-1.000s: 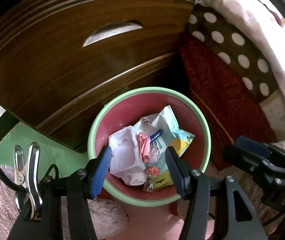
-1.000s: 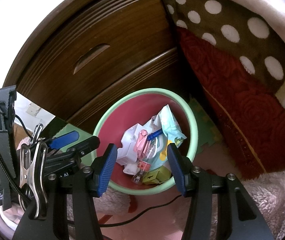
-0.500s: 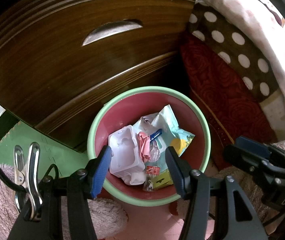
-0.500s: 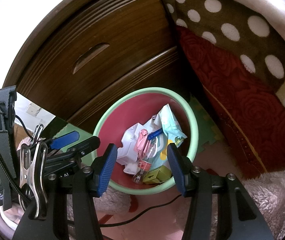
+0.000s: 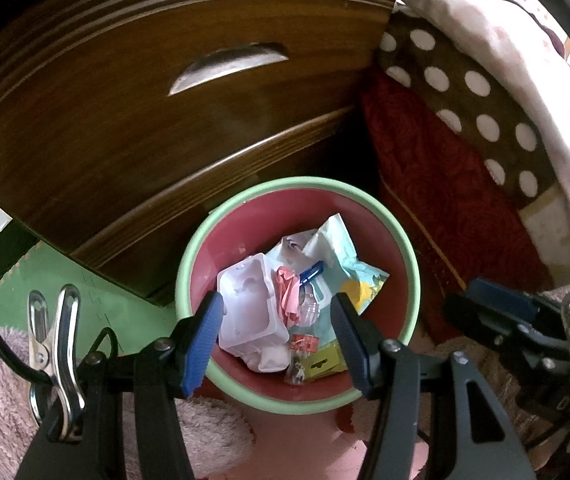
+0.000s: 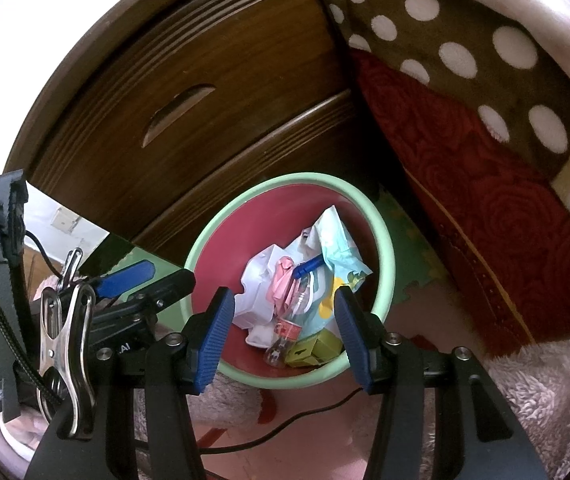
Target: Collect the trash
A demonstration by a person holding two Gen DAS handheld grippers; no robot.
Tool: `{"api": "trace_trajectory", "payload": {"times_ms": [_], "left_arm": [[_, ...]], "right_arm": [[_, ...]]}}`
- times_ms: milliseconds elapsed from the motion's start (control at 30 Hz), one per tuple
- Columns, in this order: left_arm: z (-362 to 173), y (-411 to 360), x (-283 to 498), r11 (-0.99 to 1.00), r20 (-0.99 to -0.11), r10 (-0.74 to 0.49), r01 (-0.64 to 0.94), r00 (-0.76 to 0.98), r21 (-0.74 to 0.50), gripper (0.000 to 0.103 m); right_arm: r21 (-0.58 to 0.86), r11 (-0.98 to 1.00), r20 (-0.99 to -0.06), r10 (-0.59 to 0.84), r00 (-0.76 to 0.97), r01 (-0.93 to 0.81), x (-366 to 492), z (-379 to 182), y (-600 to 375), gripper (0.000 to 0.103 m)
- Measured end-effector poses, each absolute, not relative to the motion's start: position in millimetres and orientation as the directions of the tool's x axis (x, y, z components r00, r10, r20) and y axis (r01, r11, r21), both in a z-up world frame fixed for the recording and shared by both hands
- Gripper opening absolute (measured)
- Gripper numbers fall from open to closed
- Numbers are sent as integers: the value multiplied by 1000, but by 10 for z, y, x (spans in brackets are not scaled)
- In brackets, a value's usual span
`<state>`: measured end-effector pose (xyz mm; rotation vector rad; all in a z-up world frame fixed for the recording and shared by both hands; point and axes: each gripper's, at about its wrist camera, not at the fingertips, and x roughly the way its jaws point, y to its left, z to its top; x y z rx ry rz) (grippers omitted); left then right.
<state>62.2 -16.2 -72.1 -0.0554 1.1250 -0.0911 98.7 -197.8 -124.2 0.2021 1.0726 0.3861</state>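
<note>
Trash (image 5: 309, 292) lies in bin (image 5: 365, 192); left tool (image 5: 277, 308) apparently above, empty.

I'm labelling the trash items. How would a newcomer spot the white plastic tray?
Find the dark wooden dresser; the green-rimmed red bin stands against it. The white plastic tray lies inside: rigid, boxy, with moulded hollows, unlike the crumpled wrappers beside it.

- Nothing has shifted since the earlier pictures (neither view differs).
- No item in the trash bin (image 5: 189, 256) has moved.
</note>
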Motion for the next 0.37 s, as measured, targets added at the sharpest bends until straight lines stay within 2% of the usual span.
{"api": "trace_trajectory", "payload": {"times_ms": [367], "left_arm": [[-711,-165,629,994,-901,-108,53,420,-94,61]], "right_arm": [[347,914,-812,406,420,-212,988,-1223,-2017,53]]}}
